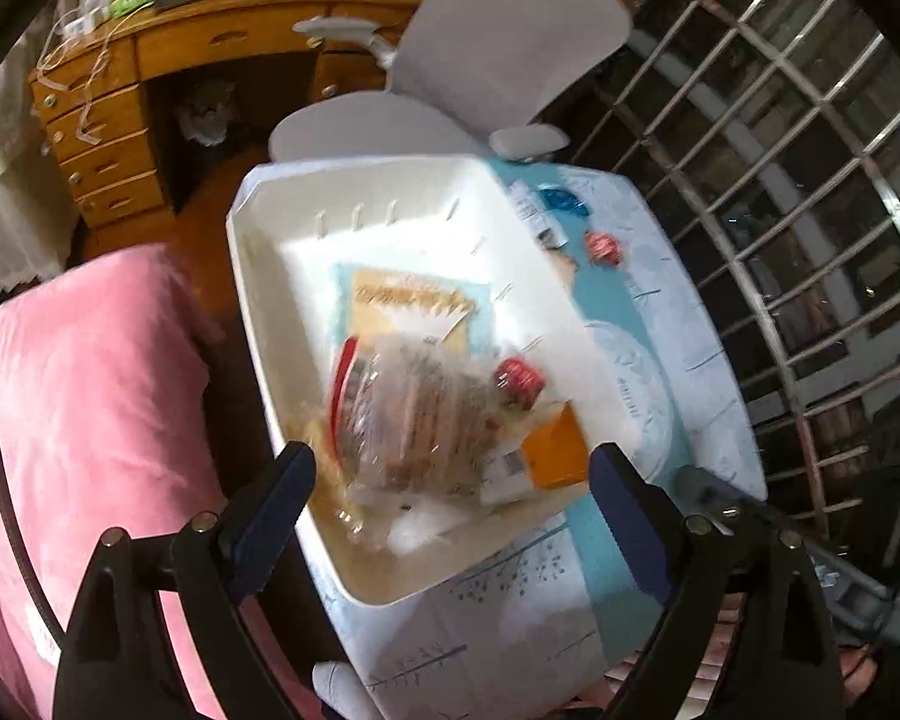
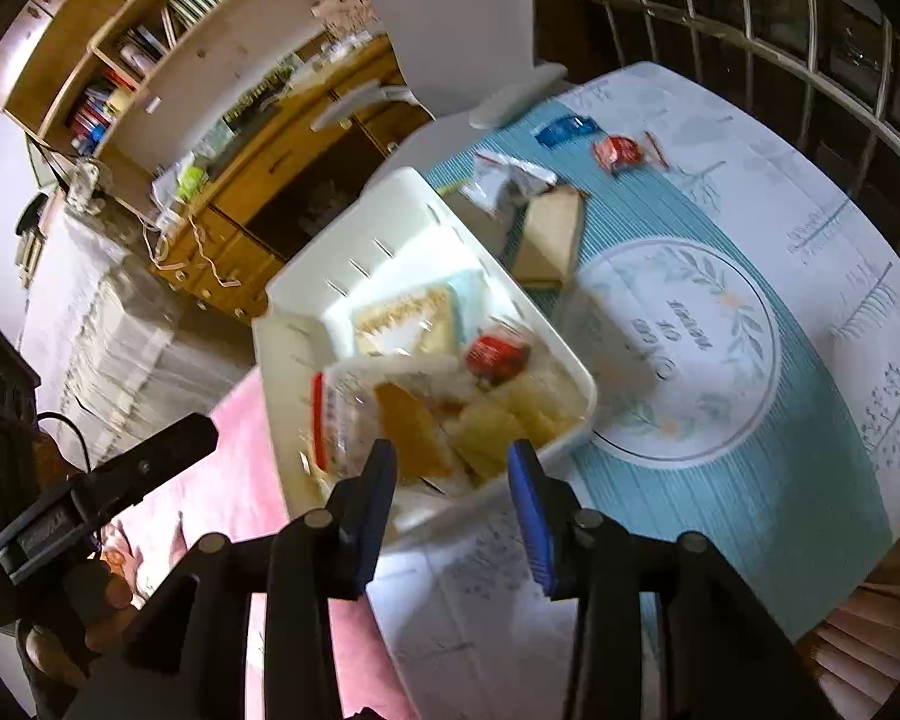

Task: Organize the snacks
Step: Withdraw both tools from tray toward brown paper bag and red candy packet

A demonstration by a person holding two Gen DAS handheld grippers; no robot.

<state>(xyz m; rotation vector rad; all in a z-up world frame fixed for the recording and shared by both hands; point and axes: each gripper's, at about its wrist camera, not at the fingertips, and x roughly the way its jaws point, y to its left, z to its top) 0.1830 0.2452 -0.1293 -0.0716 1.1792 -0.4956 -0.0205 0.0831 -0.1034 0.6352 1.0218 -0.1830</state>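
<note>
Left wrist view: the left gripper [image 1: 453,483] hangs above the near end of a white bin [image 1: 252,300], jaws spread wide and empty. Just ahead of and between them lies a clear snack bag [image 1: 414,408], blurred, with an orange packet [image 1: 555,450] toward the right jaw and a red-wrapped candy [image 1: 519,381] beyond it. A flat yellow packet [image 1: 402,306] lies farther in. Only this view shows the pink bedding [image 1: 90,420] beside the left jaw.

Right wrist view: the right gripper [image 2: 453,474] has its jaws partly apart, with nothing gripped; no earlier picture is given. The bin [image 2: 306,294] and its snacks lie just ahead of the jaws. Only this view shows plainly what remains on the table [image 2: 780,420] beyond the bin: a silver wrapper [image 2: 501,180] and a tan packet [image 2: 555,234] close to the far bin wall, and farther off a blue candy [image 2: 564,129] and a second red candy [image 2: 618,153]. A bookshelf [image 2: 120,60] stands far left. The left gripper's body and the hand [image 2: 90,600] holding it appear left of the jaws.
</note>
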